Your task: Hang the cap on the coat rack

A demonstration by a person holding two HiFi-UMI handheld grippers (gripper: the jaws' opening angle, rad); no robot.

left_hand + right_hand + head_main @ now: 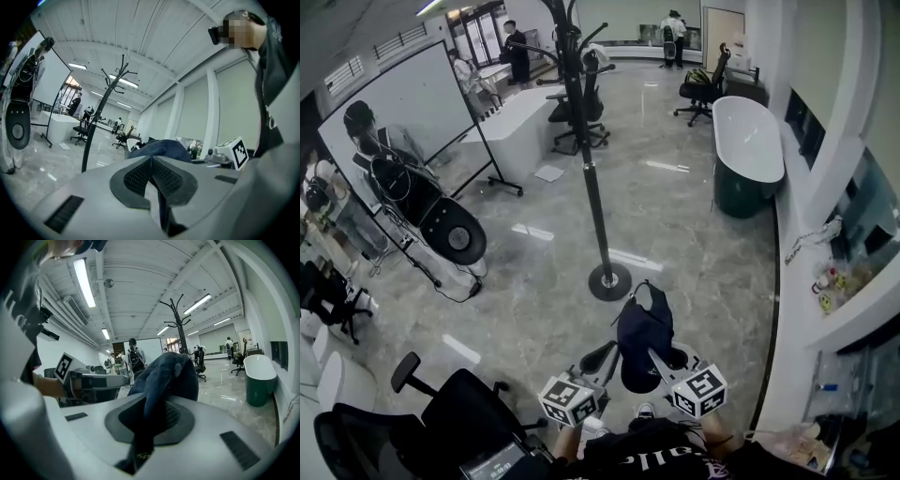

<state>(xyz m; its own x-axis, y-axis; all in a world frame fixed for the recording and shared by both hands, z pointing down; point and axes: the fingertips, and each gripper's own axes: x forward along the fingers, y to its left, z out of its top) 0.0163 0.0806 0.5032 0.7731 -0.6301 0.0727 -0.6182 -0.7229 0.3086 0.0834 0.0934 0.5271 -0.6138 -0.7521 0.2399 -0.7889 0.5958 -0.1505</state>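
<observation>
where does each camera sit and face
Head view: on the person's head, facing down at black coat rack and dark blue fabric cap; left gripper, right gripper, torso show.
Left gripper view: on that gripper, facing rack, jaws shut on cap; torso right.
Right gripper view: on that gripper, jaws clamping the cap; forearm left.
All share cap and rack.

Coat rack [589, 169] top cut by frame edge; cap [164, 376] lower part hidden between right fingers [174, 415].
</observation>
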